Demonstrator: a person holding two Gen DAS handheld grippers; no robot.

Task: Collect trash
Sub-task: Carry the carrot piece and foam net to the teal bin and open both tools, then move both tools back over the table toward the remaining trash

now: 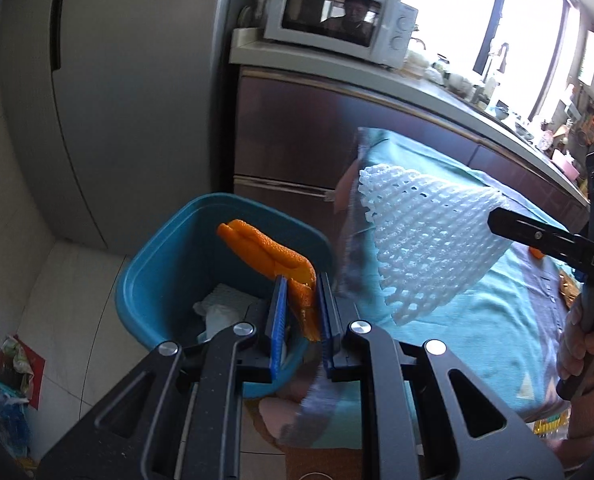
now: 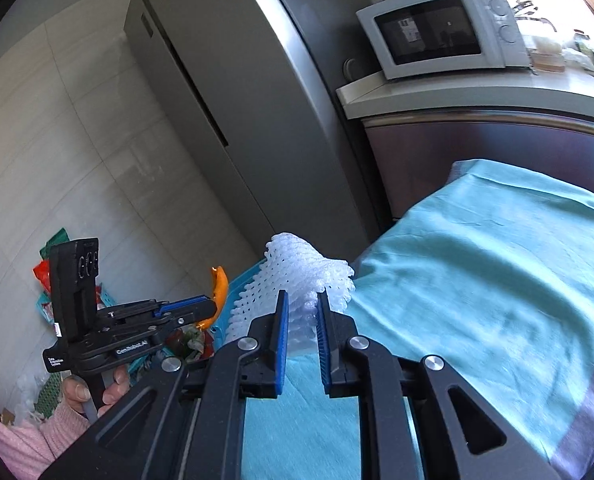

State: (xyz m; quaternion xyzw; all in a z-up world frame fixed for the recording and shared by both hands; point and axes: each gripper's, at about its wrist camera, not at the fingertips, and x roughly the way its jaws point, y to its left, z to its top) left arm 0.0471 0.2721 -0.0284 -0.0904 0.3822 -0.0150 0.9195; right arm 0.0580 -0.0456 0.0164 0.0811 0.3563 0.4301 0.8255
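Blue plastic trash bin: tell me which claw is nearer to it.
Left. The left claw, gripping the orange peel, hangs right over the blue plastic trash bin. The right claw, holding the white foam fruit net, sits off beside it over the teal cloth.

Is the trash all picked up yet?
Not yet. Crumpled paper already lies in the blue bin. The left gripper holds orange peel above it; the right gripper holds white foam netting, both not yet dropped.
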